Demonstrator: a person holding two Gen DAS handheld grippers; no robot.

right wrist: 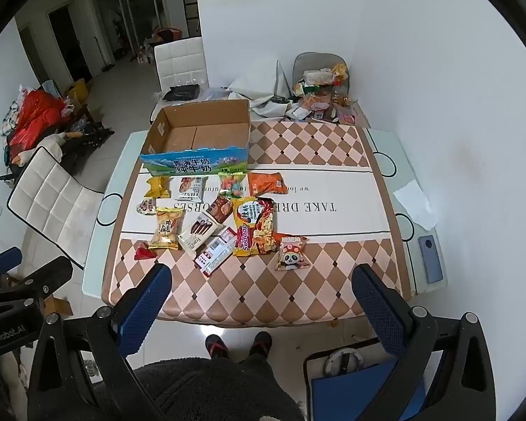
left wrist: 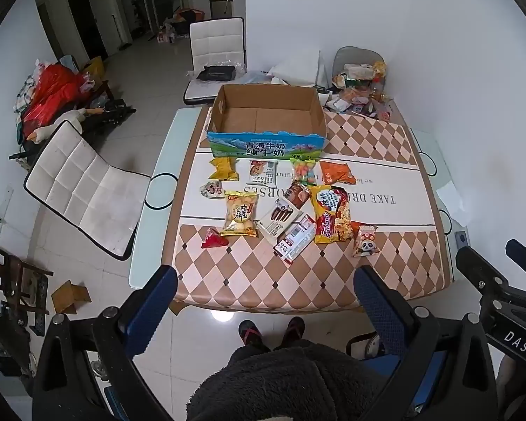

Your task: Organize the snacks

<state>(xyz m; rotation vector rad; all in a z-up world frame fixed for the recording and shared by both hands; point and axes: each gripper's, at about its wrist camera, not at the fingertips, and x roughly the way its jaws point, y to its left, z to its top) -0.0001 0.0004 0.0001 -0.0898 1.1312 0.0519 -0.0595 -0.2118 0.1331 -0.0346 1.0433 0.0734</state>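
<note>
Checkered table [right wrist: 298,161] strewn with snack packets [right wrist: 255,226] just before empty cardboard box [right wrist: 196,137] (nothing packed yet, by the look), left gripper [left wrist: 264,282] and right gripper [right wrist: 263,280] spread wide, holding nothing, hovering above near edge.

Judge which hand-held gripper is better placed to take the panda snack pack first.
Right, probably. The panda snack pack lies on the near right edge of the snack spread, closer to the right hand-held gripper. The left hand-held gripper faces the spread's middle. Both are open and empty.
</note>
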